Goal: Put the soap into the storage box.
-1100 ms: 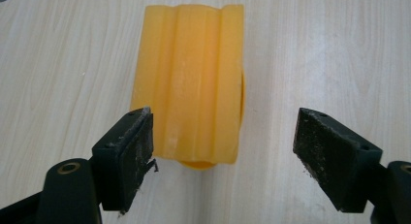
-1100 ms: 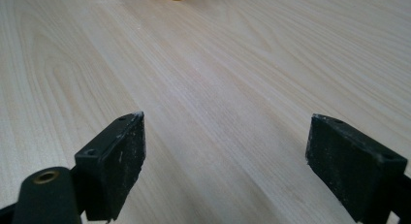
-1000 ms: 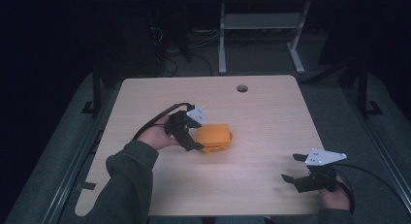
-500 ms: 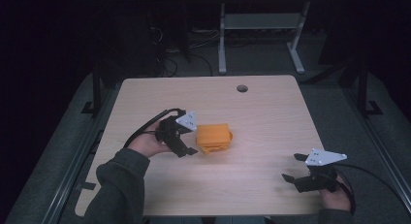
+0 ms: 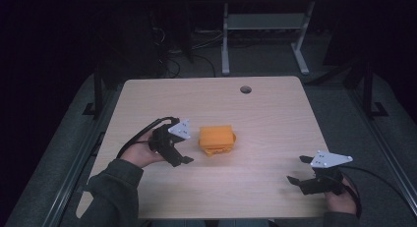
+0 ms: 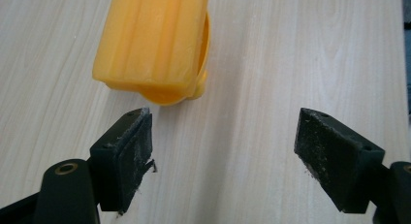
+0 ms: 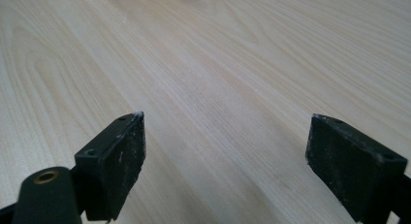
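The orange plastic piece (image 5: 217, 140) lies flat near the middle of the desk (image 5: 275, 119), and nothing holds it; it looks like a ribbed block resting on a rounder orange part, though what it is exactly cannot be told. The left gripper (image 5: 178, 156) sits just to its left, apart from it, with its jaws spread wide and empty; in the left gripper view the orange plastic piece (image 6: 154, 42) lies just ahead of the jaws and off toward the left one, not between them. The right gripper (image 5: 299, 170) rests near the front right of the desk, well apart from the piece, its jaws likewise wide apart over bare wood (image 7: 203, 78). Judging from this, the handling by the left gripper looks finished or paused, with the piece set down and released; whether more is to be done with it cannot be read from the scene. Compared with a second ago, the left gripper has drawn back from the piece, which it then touched or closely flanked, while the piece and the right gripper have stayed where they were.
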Motion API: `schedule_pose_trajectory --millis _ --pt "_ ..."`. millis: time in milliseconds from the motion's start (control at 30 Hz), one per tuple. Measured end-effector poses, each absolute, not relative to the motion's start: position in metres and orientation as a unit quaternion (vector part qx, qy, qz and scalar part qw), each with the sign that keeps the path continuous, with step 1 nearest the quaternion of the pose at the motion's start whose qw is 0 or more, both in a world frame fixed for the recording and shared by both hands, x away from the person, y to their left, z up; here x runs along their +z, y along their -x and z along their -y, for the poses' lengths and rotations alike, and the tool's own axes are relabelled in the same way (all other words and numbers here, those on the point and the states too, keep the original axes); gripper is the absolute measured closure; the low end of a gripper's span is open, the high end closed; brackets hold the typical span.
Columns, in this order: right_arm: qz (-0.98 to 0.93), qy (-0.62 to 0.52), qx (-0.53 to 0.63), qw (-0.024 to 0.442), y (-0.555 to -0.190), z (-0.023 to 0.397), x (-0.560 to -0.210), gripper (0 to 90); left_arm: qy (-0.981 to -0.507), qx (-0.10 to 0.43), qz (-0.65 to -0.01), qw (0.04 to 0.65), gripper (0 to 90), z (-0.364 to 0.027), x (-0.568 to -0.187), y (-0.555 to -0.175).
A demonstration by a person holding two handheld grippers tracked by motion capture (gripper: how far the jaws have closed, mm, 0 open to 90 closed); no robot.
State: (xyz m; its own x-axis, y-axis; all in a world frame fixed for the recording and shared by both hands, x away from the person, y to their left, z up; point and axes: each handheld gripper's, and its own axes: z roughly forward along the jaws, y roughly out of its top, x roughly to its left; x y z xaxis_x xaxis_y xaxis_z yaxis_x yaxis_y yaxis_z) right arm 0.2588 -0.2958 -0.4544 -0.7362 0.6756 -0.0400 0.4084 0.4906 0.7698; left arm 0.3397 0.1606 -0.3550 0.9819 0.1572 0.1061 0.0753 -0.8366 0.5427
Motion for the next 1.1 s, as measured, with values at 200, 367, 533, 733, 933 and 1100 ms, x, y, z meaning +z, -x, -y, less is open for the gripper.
schedule_pose_trajectory --millis 200,367,533,733,933,1100 --pt "-0.847 -0.320 0.389 0.172 -0.259 0.296 -0.455 13.7 -0.954 0.074 -0.069 0.283 20.7 -0.169 -0.358 -0.335" --pt "-0.849 -0.319 0.385 0.172 -0.259 0.295 -0.455 13.7 -0.953 0.075 -0.074 0.285 20.2 -0.176 -0.363 -0.330" --pt "-0.847 -0.323 0.385 0.172 -0.259 0.295 -0.456 13.7 -0.951 0.075 -0.082 0.289 20.1 -0.184 -0.367 -0.326" --pt "-0.849 -0.323 0.381 0.171 -0.260 0.295 -0.457 13.7 -0.950 0.075 -0.088 0.290 20.1 -0.193 -0.371 -0.320" --pt "-0.849 -0.326 0.380 0.169 -0.259 0.294 -0.457 13.7 -0.949 0.074 -0.094 0.291 19.9 -0.199 -0.377 -0.315" --pt "-0.850 -0.324 0.379 0.169 -0.259 0.294 -0.458 13.7 -0.948 0.072 -0.101 0.293 19.5 -0.204 -0.385 -0.310"
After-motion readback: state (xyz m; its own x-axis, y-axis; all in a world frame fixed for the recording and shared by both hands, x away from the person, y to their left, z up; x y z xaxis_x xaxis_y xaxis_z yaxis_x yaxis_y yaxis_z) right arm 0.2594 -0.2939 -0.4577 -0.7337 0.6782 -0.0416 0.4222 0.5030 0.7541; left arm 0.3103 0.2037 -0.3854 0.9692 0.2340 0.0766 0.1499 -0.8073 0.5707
